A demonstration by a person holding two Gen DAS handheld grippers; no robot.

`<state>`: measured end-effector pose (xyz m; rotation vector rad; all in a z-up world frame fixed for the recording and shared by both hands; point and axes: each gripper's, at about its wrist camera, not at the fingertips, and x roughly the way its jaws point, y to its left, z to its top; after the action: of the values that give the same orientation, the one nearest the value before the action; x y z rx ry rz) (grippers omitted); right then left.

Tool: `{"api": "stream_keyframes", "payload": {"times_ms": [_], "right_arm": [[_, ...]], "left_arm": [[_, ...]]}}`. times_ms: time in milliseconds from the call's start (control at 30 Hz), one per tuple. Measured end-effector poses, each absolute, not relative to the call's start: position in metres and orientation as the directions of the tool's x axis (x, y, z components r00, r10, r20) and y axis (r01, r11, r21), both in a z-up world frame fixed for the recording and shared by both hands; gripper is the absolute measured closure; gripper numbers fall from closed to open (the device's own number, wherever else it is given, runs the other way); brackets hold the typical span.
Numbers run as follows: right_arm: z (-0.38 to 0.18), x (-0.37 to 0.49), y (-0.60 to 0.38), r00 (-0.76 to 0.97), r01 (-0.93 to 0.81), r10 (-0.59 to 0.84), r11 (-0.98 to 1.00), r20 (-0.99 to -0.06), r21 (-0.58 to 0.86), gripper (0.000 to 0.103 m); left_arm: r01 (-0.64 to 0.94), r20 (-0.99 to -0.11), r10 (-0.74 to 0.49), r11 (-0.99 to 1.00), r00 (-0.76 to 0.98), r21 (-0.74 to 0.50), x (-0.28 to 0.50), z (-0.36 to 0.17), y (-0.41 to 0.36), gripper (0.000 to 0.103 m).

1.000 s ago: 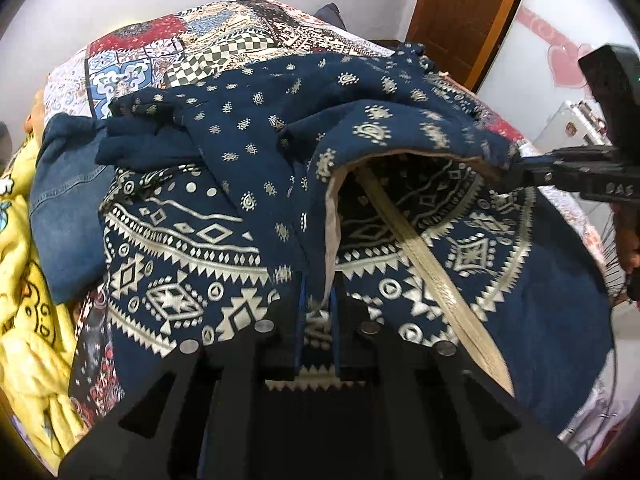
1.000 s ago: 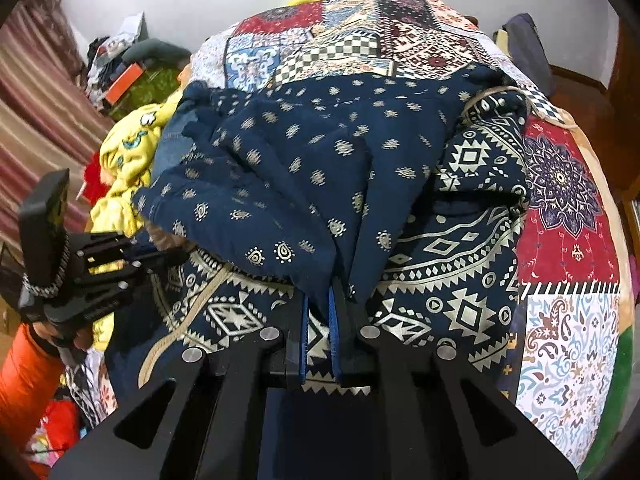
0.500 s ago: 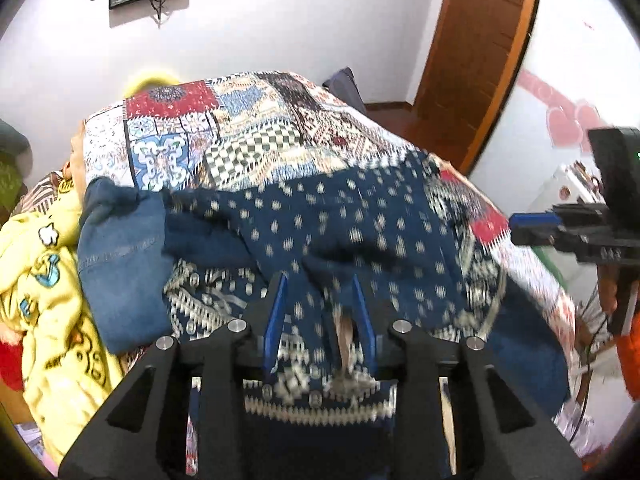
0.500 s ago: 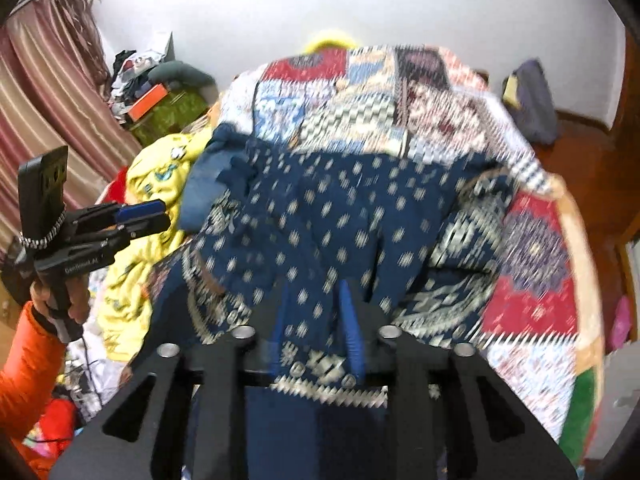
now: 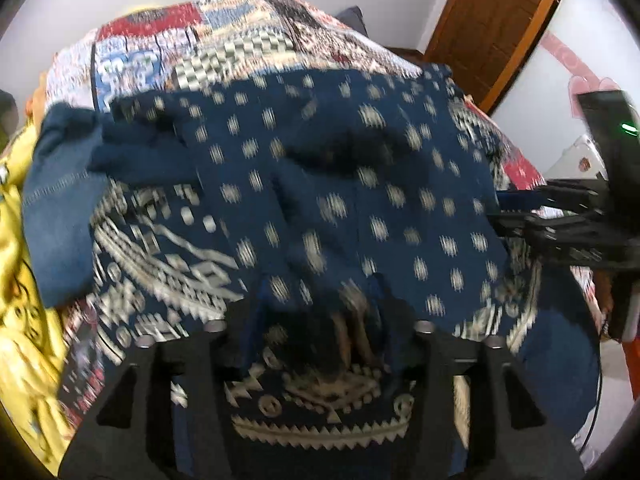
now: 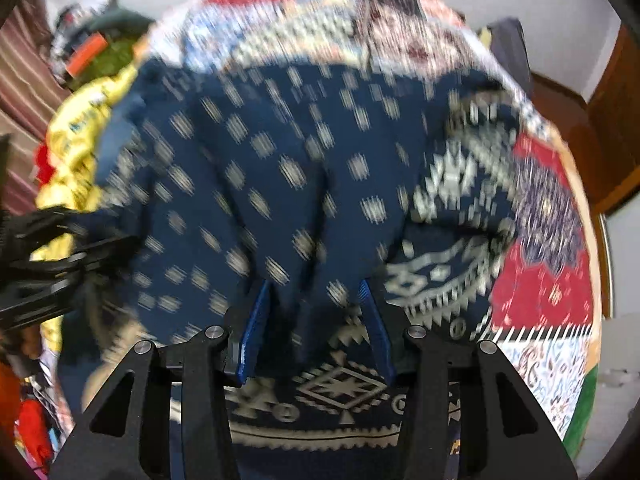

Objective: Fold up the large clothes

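Note:
A large navy garment [image 5: 340, 184] with cream dots and a geometric border lies folded over on the bed; it also fills the right wrist view [image 6: 280, 184]. My left gripper [image 5: 320, 312] is open, its blue-padded jaws spread around the loose fold edge. My right gripper [image 6: 316, 312] is open too, jaws wide apart with the cloth lying between them. Each gripper shows in the other's view: the right one [image 5: 560, 224] at the right edge, the left one [image 6: 52, 256] at the left edge. Both frames are motion-blurred.
A patchwork quilt [image 5: 240, 40] covers the bed. A blue denim piece [image 5: 56, 200] and yellow printed cloth [image 5: 16, 320] lie at the left. A wooden door [image 5: 500, 20] stands at the back right. Clutter [image 6: 88, 52] sits beyond the bed's left side.
Both grippers were shut on the garment's lifted edge a second ago. They have opened and let it drop, so the dotted half now lies over the patterned half.

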<state>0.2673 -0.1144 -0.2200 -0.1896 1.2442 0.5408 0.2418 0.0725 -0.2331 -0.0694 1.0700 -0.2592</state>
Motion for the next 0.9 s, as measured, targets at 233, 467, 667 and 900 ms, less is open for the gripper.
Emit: {"api": "stream_keyframes", "payload": {"times_ms": [233,467,667,900], "right_arm": [[-0.203,0.268,-0.139,0.233,-0.455,0.348,0.864,-0.908,0.214,0.06],[-0.164,0.273,-0.169,0.354,-0.449,0.387,0.869,-0.852,0.209,0.06],[-0.149,0.297,-0.187,0.438,-0.392,0.364,0.9,-0.822,0.189,0.05],[-0.174,0.342,-0.205,0.429,-0.275,0.321,0.937,-0.844,0.217,0.048]], "left_arm": [[0.199,-0.846,-0.187,0.975,0.499,-0.098,0.215,-0.228,0.078,0.039],[0.18,-0.769,-0.258,0.966,0.585,-0.188,0.213,-0.178,0.119,0.031],[-0.017,-0.753,-0.167,0.973,0.637,-0.231,0.251,-0.166,0.19,0.016],[-0.173,-0.783,-0.231,0.903,0.578,-0.394,0.316,-0.208,0.254,0.016]]}}
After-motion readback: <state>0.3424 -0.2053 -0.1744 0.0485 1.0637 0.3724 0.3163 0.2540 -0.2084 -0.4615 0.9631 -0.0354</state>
